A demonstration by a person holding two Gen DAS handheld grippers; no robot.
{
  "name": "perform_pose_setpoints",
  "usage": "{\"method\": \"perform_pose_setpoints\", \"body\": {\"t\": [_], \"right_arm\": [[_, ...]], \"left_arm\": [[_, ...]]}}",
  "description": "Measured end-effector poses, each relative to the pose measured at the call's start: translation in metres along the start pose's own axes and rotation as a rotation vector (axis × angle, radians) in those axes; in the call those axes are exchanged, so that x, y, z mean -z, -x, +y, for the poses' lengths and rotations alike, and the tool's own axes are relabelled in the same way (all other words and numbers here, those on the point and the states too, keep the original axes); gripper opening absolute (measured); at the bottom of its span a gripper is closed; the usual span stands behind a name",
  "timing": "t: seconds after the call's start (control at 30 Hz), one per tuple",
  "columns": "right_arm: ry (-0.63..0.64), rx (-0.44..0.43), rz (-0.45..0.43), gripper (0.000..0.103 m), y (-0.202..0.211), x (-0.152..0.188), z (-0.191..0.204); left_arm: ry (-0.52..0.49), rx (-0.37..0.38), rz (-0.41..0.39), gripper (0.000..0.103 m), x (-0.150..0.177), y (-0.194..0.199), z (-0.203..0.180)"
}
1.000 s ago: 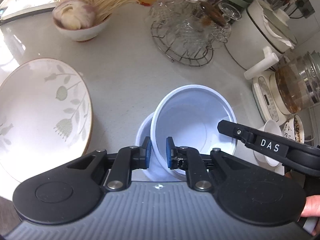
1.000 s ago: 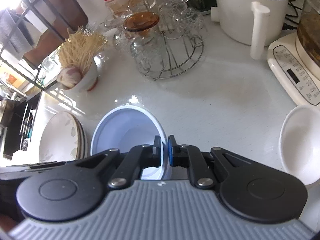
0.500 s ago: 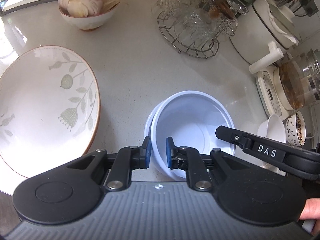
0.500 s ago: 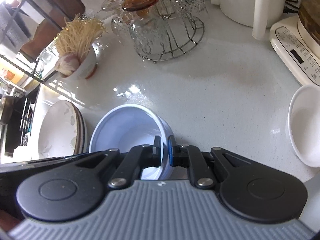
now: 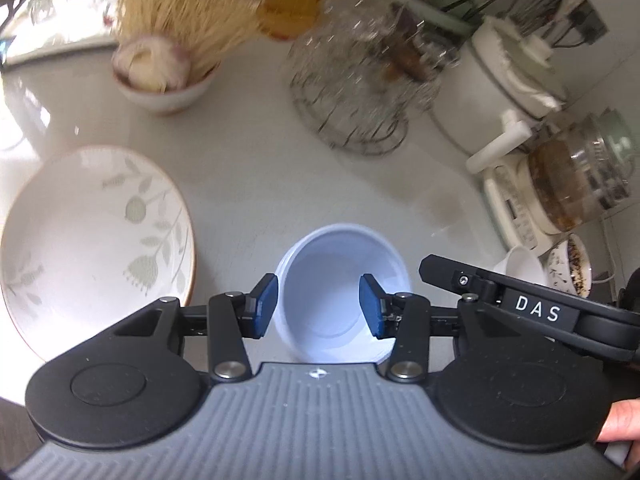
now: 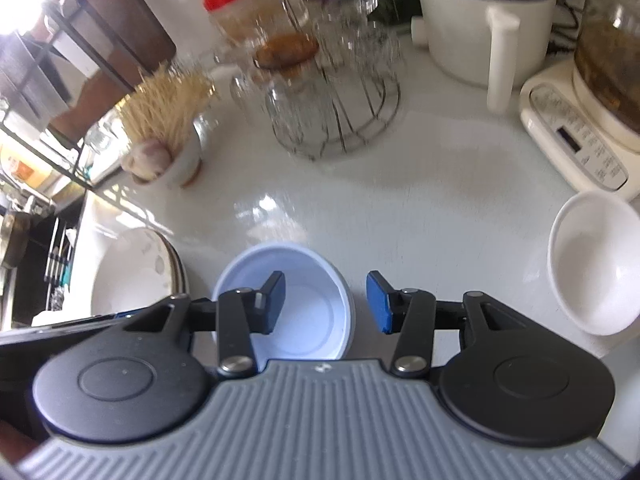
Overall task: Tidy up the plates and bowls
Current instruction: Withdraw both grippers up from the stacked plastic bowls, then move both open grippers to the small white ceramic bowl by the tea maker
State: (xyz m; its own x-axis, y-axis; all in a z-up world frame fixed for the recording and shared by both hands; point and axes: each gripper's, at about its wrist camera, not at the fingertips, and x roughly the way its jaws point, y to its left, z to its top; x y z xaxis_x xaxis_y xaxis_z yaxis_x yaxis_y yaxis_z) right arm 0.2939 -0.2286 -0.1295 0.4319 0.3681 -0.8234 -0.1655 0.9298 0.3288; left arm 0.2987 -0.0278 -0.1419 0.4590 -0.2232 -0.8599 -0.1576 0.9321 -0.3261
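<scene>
Black tongs (image 5: 318,306) with blue pads (image 5: 266,304), ribbed grey housing

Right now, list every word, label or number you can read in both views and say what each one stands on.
"DAS": white letters on the black right tool, seen from the left wrist.
Cream appliance base's control panel: buttons and small print, too blurred to read.
Red-lidded clear jar: no legible label.
Nothing else readable.

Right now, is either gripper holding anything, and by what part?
Nothing: both the left gripper and right gripper have just opened off the blue bowl's rim.
</scene>
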Motion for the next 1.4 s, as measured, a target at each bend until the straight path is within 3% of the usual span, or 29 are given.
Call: {"method": "perform_pose_setpoints", "body": {"t": [0.33, 0.6, 1.4], "right_arm": [[0.001, 0.034, -0.202, 0.048, 0.06, 0.007, 0.013], [-0.039, 0.07, -0.313, 0.048, 0.084, 0.021, 0.02], [-0.202, 0.239, -0.424, 0.048, 0.133, 0.065, -0.005]], "left_arm": [[-0.125, 0.057, -0.167, 0.051, -0.009, 0.056, -0.021], [-0.202, 0.092, -0.238, 0.051, -0.009, 0.087, -0.022], [-0.435, 0.258, -0.158, 0.051, 0.008, 0.08, -0.073]]}}
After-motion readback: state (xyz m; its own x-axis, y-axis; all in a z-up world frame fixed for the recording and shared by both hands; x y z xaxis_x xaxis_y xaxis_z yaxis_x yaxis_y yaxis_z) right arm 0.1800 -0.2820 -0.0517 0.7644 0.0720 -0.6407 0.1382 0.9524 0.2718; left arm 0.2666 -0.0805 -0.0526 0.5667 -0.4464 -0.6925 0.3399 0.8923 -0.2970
